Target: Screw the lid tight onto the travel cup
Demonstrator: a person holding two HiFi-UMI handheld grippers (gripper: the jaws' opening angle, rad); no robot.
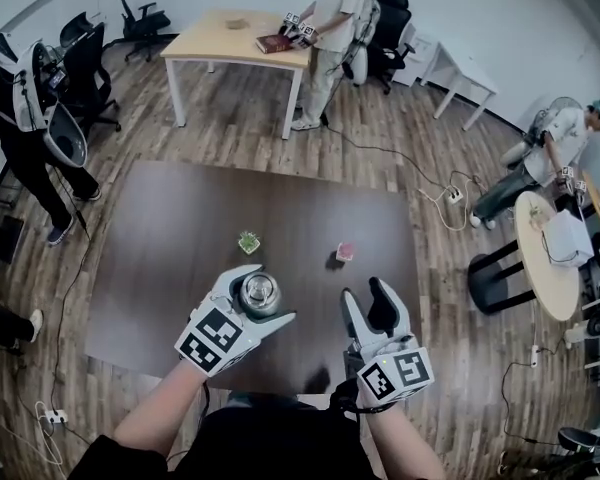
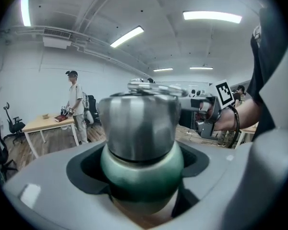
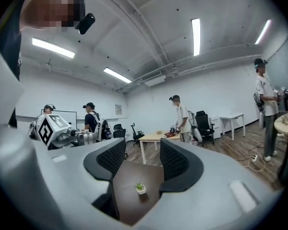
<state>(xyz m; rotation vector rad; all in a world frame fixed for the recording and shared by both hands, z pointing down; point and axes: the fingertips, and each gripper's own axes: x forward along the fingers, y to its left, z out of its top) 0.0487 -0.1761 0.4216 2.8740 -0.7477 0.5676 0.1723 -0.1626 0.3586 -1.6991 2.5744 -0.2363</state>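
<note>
Table [image 1: 150, 268]: dark brown, fills the middle of the head view. Both grippers are over its lower edge.

Left gripper [image 1: 263, 290]: clenched on the travel cup [image 2: 141, 169], pads on either side of its rounded green body. Whether the base rests on the table, I cannot tell.

Right gripper [image 1: 365, 293]: jaws apart, nothing between them. It sits lower right of centre in the head view, beside the cup but clear of it.

Lid [image 2: 139, 123]: steel, sitting on top of the cup. It looks level. How far it is threaded cannot be read.

Small potted plant [image 1: 248, 241] and a small pink thing [image 1: 345, 252]: on the table above the grippers, well apart from each other.

Risks, as I judge them:
- The green body is smooth and curved. When the lid is twisted, the cup may turn inside the left pads instead of the lid tightening.
- The right jaws could close off-centre on the lid and tip it, so the thread binds.
- A hard twist may pull the cup out of the grip.

View differences:
- Only the left gripper view shows the seam between lid and body.
- Only the head view shows the gap between the two grippers.
- The right gripper view shows its bare pads, with the plant framed between them.
</note>
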